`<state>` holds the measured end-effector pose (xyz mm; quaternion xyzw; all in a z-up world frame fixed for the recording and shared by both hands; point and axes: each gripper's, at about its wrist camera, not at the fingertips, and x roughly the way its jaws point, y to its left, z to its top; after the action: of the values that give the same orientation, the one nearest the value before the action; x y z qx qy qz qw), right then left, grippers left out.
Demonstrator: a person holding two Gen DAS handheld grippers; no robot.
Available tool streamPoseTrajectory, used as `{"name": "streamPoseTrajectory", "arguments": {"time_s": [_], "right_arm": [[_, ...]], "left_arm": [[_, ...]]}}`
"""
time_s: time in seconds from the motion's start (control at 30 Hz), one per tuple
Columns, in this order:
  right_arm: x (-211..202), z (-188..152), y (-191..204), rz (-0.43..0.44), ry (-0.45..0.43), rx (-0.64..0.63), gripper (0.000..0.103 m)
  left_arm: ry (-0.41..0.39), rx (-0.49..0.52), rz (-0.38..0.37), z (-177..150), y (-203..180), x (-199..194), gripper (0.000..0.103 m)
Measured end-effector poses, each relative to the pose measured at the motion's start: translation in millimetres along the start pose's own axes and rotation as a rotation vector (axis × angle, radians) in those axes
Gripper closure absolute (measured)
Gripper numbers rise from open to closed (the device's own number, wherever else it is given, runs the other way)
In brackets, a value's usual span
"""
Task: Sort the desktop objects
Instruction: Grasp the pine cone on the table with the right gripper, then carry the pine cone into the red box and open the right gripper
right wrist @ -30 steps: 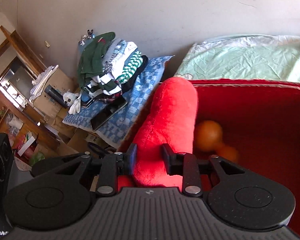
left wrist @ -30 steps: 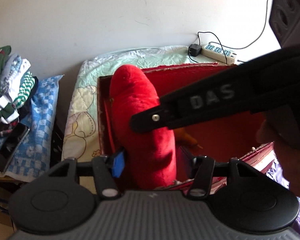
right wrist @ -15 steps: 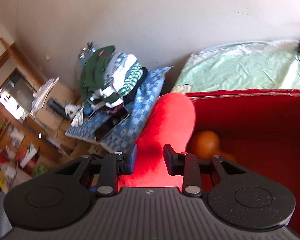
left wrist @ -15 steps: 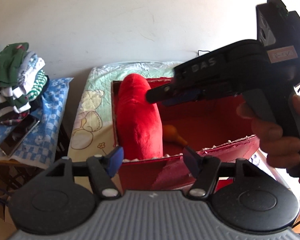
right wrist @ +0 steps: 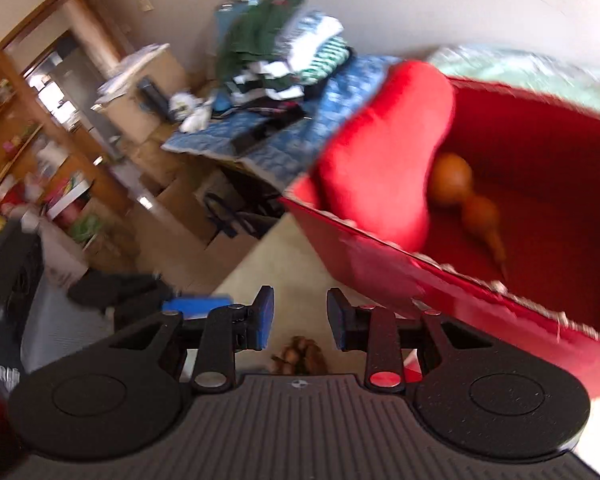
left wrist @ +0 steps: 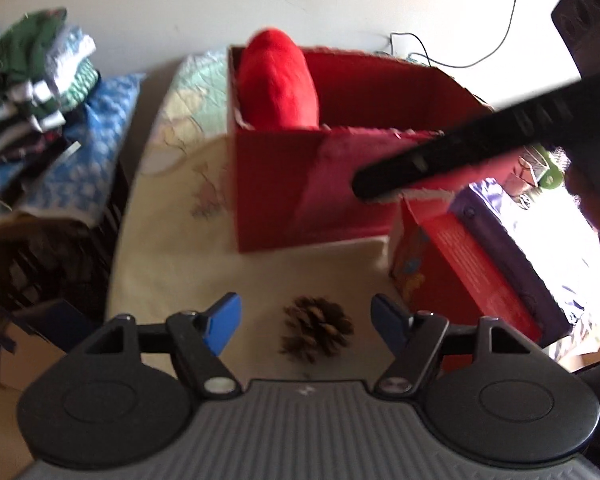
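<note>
A red plush [left wrist: 278,80] stands on end in the left corner of the open red box [left wrist: 312,184], free of both grippers. The right wrist view shows the plush [right wrist: 388,152] leaning over the box [right wrist: 500,320] rim, with an orange gourd [right wrist: 464,200] on the floor inside. A brown pine cone [left wrist: 316,330] lies on the cream quilt just ahead of my left gripper [left wrist: 306,322], which is open wide and empty. My right gripper [right wrist: 300,320] has a narrow empty gap and hangs above the pine cone [right wrist: 300,358]. From the left it shows as a black bar [left wrist: 460,152] before the box.
Red and purple cartons [left wrist: 500,248] lie right of the box. Folded clothes [left wrist: 32,80] sit on a blue checked cloth to the left, off the table. A black speaker [left wrist: 588,12] is at the upper right. Shelves and cardboard boxes [right wrist: 60,140] fill the room's left side.
Both grippers have pulled back and away from the red box, leaving the plush standing in it. The pine cone has come into view in front of both.
</note>
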<state>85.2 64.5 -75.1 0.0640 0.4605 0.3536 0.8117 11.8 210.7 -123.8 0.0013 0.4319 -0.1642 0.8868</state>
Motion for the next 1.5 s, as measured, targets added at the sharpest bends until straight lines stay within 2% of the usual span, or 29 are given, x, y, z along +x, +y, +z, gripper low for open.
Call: {"name": "streamPoseTrajectory", "arguments": {"time_s": [0.13,0.2,0.3,0.33,0.37,0.47,0.5,0.7,0.9,1.07,1.17,1.3,1.5], "right_arm": [[9.5,-2.2,-8.2,0.010,0.060,0.068,0.063],[21.8,-11.8,-4.5,0.048,0.131,0.070,0.063],[41.6,-22.4,-3.3,0.036,0.198,0.081,0.063],[46.2,-22.2,-3.6,0.036,0.203,0.091,0.063],[50.5,-21.8,-3.7,0.037,0.206,0.100,0.071],[59.7,-21.4,-1.3,0.024,0.214,0.097,0.063],[61.9,-21.5,0.0,0.016,0.216,0.091,0.063],[75.6,-22.0,8.2,-0.033,0.230,0.050,0.062],[89.2,-22.5,16.3,-0.081,0.243,0.009,0.060],[87.4,-25.2,11.8,-0.073,0.241,0.031,0.062],[81.1,-25.5,13.8,-0.080,0.229,0.028,0.065],[51.8,-19.2,22.8,-0.069,0.153,0.010,0.066],[-20.8,4.1,38.8,-0.036,-0.043,-0.042,0.066]], "left_arm": [[0.036,0.032,0.002,-12.5,-9.5,17.0,0.026],[0.054,0.035,-0.005,-18.0,-10.8,23.3,0.027],[0.059,0.025,-0.003,-21.2,-8.0,27.6,0.027],[0.059,0.019,-0.004,-21.1,-6.3,29.6,0.028],[0.061,0.014,-0.004,-21.0,-4.7,32.0,0.031],[0.086,0.014,-0.003,-22.6,-4.6,40.7,0.043],[0.093,0.016,-0.003,-23.4,-5.0,43.0,0.048],[0.121,0.013,-0.002,-28.6,-1.1,50.7,0.063],[0.116,0.026,-0.010,-29.4,1.9,49.4,0.065],[0.113,0.024,-0.028,-28.2,4.8,49.0,0.066],[0.116,0.023,-0.043,-25.0,5.2,44.8,0.067],[0.059,0.055,-0.055,-9.6,-0.9,17.8,0.068],[-0.107,0.135,-0.096,36.2,-15.4,-42.7,0.067]]}}
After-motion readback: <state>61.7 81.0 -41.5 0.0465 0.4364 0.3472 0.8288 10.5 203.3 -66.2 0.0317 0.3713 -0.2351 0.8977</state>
